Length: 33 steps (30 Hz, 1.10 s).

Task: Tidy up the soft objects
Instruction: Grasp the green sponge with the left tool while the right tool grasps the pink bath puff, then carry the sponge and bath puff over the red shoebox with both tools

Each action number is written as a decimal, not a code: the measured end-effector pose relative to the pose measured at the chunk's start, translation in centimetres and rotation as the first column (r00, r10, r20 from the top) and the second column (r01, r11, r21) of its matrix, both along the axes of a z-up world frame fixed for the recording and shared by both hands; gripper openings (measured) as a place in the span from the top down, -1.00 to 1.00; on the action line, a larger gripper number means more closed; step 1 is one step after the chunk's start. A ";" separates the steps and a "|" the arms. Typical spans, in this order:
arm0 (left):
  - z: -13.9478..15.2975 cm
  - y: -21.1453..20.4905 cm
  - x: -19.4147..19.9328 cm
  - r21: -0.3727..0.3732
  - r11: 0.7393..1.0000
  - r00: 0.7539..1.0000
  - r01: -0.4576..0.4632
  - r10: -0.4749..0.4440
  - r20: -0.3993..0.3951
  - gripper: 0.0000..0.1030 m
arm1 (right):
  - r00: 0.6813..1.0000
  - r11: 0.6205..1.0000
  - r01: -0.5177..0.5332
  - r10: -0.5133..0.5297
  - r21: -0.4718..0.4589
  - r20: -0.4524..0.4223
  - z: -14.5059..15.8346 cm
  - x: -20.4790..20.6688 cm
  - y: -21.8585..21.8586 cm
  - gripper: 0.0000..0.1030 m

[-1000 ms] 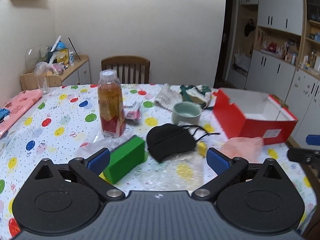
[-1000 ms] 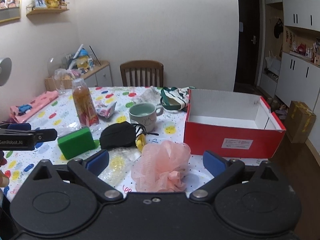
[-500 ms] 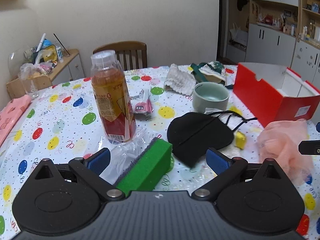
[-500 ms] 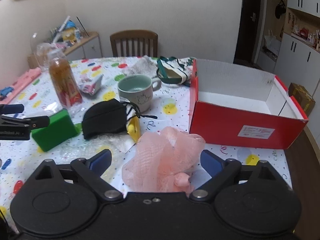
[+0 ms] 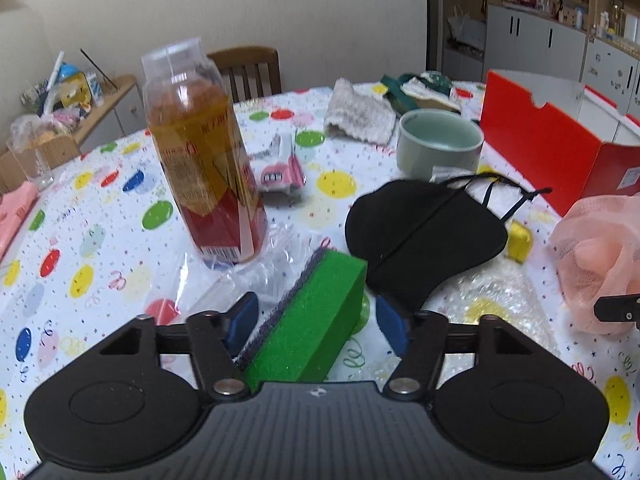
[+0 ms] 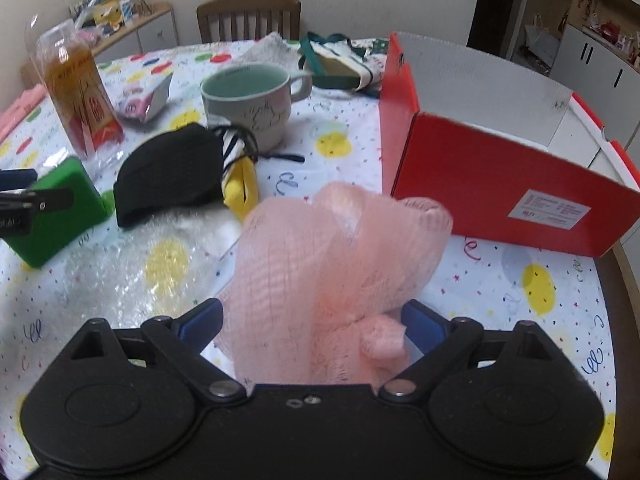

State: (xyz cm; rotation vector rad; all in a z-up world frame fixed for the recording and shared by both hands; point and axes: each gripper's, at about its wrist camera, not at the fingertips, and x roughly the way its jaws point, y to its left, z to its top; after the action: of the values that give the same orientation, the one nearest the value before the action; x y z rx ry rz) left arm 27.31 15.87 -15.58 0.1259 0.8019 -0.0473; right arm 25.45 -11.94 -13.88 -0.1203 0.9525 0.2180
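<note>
A green sponge [image 5: 316, 304] with a dark scrub edge lies on the spotted tablecloth [image 5: 100, 240]. My left gripper [image 5: 316, 322] straddles it. Its jaws are closing, and a thin gap still shows at each blue pad. Beside the sponge lies a black face mask [image 5: 420, 236]. A pink mesh pouf [image 6: 336, 256] fills the space between the blue pads of my right gripper [image 6: 312, 320], whose jaws stand wide. The mesh brushes the pads without being squeezed. An open red box [image 6: 500, 184] stands right of the pouf.
A tea bottle [image 5: 204, 152] stands just behind the sponge on clear plastic. A grey mug [image 5: 440, 144], a white knitted cloth [image 5: 358, 114], a green-and-white bag [image 5: 424, 88] and a small yellow item [image 5: 520, 240] lie further back. Bubble wrap [image 6: 120, 280] covers the near cloth.
Both grippers have come down and forward. The left jaws have narrowed around the green sponge. The right gripper now has the pink pouf between its pads.
</note>
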 end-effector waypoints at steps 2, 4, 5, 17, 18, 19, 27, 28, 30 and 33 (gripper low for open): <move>-0.1 0.0 -0.1 0.012 1.000 1.000 0.012 -0.012 0.005 -0.15 | 1.000 1.000 -0.003 0.003 0.000 -0.008 -0.2 0.1 0.1 -0.74; -0.2 -0.1 0.0 0.019 1.000 1.000 0.021 -0.021 0.003 -0.05 | 1.000 1.000 -0.002 0.001 -0.008 -0.008 -0.3 0.1 0.3 -0.64; -0.2 -0.1 0.0 0.022 0.999 1.000 0.024 -0.024 0.004 0.12 | 1.000 1.000 0.000 0.000 -0.012 -0.007 -0.3 0.1 0.3 -0.61; 0.7 0.4 -0.3 0.012 0.999 0.999 0.033 -0.033 0.013 0.39 | 0.999 0.998 0.044 -0.043 -0.035 0.023 0.4 -0.1 -0.1 0.27; 0.8 0.6 -0.3 -0.010 0.999 0.999 0.032 -0.032 0.014 0.40 | 0.999 0.998 0.049 -0.048 -0.034 0.023 0.5 -0.2 -0.2 0.33; 1.0 0.8 -0.4 -0.030 0.999 0.999 0.031 -0.031 0.016 0.40 | 0.998 0.998 0.053 -0.052 -0.032 0.023 0.6 -0.2 -0.3 0.39; 3.7 1.7 -1.2 -0.107 0.994 0.999 0.034 -0.030 0.041 0.42 | 0.997 0.997 0.058 -0.055 -0.041 0.061 3.0 -1.7 -1.1 0.46; 4.2 1.7 -1.3 -0.113 0.993 0.998 0.039 -0.034 0.046 0.42 | 0.996 0.998 0.059 -0.056 -0.038 0.067 3.6 -1.9 -1.3 0.46; 5.3 1.7 -1.5 -0.130 0.990 0.997 0.052 -0.045 0.056 0.42 | 0.995 0.998 0.061 -0.058 -0.031 0.082 4.7 -2.3 -1.8 0.46; 7.0 1.3 -1.7 -0.144 0.987 0.996 0.071 -0.062 0.071 0.42 | 0.993 0.998 0.066 -0.064 -0.015 0.101 6.7 -2.7 -2.6 0.45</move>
State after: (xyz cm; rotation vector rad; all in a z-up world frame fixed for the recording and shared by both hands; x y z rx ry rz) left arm 25.58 17.13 -8.62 0.0154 0.7251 -0.1639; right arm 22.74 -14.53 -7.19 -0.1161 0.8571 0.1418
